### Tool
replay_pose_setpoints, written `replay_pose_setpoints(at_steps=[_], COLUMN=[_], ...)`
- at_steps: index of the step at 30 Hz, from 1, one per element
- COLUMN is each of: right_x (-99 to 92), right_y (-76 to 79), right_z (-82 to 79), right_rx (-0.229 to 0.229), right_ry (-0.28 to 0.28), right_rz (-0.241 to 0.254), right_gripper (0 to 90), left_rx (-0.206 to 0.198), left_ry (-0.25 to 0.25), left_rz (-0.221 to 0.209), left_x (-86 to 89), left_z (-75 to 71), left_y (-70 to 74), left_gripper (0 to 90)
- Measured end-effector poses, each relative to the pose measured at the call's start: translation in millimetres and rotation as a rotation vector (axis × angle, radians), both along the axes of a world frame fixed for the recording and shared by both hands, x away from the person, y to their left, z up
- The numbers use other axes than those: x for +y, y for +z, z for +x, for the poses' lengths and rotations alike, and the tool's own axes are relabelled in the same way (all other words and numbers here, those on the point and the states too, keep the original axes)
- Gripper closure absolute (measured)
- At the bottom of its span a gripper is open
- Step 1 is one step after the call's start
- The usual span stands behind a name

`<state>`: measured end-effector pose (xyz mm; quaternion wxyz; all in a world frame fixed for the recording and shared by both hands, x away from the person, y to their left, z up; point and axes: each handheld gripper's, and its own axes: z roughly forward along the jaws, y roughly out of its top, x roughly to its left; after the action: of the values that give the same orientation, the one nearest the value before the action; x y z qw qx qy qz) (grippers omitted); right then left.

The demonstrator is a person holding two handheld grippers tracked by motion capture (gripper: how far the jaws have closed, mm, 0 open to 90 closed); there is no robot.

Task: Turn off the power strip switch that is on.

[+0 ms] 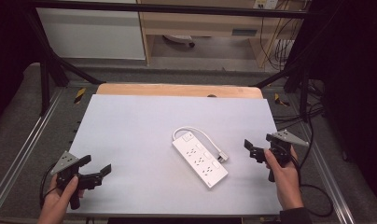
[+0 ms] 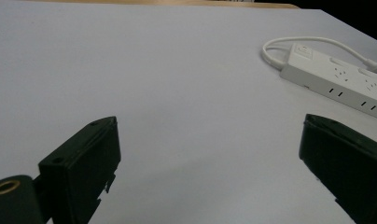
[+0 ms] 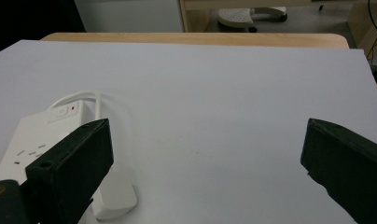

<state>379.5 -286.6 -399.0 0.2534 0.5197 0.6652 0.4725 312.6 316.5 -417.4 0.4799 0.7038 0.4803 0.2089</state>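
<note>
Jaws of both grippers gape empty, the power strip (image 1: 200, 159) lying between them, nearer the right gripper (image 1: 257, 151).

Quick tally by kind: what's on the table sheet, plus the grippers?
White power strip, its own cable looped and its plug lying beside it: 1
Black two-jaw grippers, left gripper and right gripper, both open and holding nothing: 2
Total: 3
</note>
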Motion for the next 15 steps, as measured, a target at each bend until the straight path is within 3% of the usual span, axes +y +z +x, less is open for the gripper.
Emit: replay_pose_setpoints(at_steps=[15], right_x=[4.8], right_y=[-30.7], right_z=[-4.5], right_rx=[0.050], right_ry=[0.031], right_rz=[-0.045], right_gripper=[2.7], left_rx=[0.001], left_ry=[-0.003], left_rz=[0.003], left_x=[-0.2], left_z=[-0.2], left_y=[-0.1], left_gripper=[5.4])
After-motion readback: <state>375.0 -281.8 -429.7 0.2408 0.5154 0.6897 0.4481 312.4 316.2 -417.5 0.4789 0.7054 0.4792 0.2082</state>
